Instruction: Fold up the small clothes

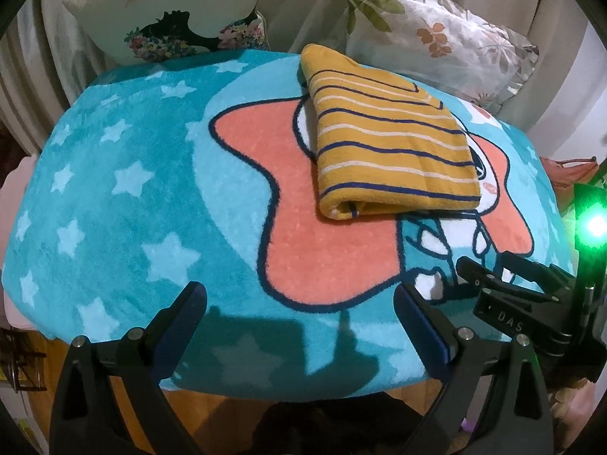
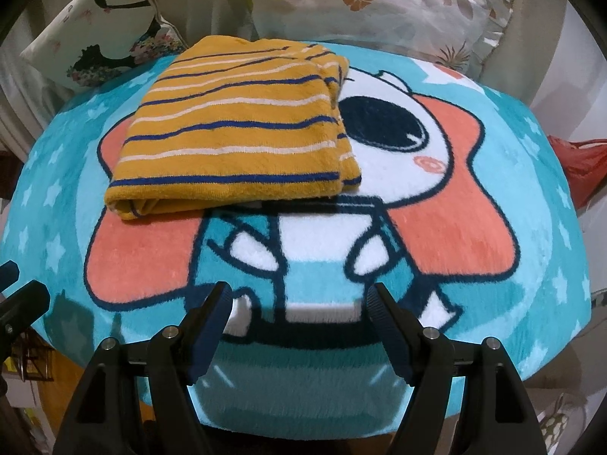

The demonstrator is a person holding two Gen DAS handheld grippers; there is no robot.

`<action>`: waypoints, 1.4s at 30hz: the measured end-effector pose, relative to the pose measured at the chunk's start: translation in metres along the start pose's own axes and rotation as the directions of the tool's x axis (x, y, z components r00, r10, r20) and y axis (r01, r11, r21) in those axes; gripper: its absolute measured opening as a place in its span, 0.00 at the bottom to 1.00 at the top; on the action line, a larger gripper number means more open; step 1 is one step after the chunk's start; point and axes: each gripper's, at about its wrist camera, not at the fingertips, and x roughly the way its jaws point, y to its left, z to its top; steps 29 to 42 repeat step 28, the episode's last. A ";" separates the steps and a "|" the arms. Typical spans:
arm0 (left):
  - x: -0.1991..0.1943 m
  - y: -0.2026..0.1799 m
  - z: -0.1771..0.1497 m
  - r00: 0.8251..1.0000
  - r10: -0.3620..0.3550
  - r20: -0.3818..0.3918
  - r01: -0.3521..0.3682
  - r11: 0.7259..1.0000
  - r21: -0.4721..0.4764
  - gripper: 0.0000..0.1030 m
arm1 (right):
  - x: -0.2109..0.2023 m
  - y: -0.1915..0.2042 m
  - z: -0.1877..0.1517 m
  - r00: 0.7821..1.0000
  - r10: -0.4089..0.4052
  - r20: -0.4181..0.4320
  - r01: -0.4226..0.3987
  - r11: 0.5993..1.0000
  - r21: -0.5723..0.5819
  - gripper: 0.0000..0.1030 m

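**Striped garment folded on the blanket, both grippers empty**

Striped garment (image 1: pixel 390 144), mustard yellow with navy and white bands, lies folded into a thick rectangular packet on the teal star-print blanket (image 1: pixel 125 197). It sits toward the blanket's far edge, over the upper part of the cartoon figure woven into the fabric, covering one side of that figure's white face; a large dark eye (image 2: pixel 383 125) shows just beside the packet's right edge. The rounded fold faces the near edge, and layered edges show along the packet's right side.

Left gripper (image 1: pixel 299 311) hangs above the blanket's near edge with its jaws spread wide and nothing between them, well apart from the garment. Right gripper (image 2: pixel 299 311) hovers over the near edge too, above the figure's lower body, jaws likewise apart and empty. From the left wrist view the right gripper's black body and a green light (image 1: pixel 595 225) appear at the right rim.

Two printed cushions, one with a dark floral silhouette (image 1: pixel 170 11) and one with leaves (image 1: pixel 436 30), lean beyond the far edge.
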 end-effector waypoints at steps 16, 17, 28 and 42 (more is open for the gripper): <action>0.023 -0.031 0.013 0.999 -0.003 -0.047 0.002 0.999 -0.036 0.96 | 0.014 -0.026 0.020 1.000 0.012 -0.007 -0.012 0.999 -0.041 0.76; 0.025 -0.034 0.014 0.999 -0.002 -0.049 0.000 0.999 -0.041 0.96 | 0.016 -0.027 0.022 1.000 0.013 -0.007 -0.014 0.999 -0.048 0.76; 0.034 -0.049 0.022 0.998 0.009 -0.058 -0.013 0.996 -0.083 0.96 | 0.029 -0.040 0.037 0.999 0.040 -0.021 -0.042 0.993 -0.112 0.76; 0.034 -0.049 0.022 0.998 0.009 -0.058 -0.013 0.996 -0.083 0.96 | 0.029 -0.040 0.037 0.999 0.040 -0.021 -0.042 0.993 -0.112 0.76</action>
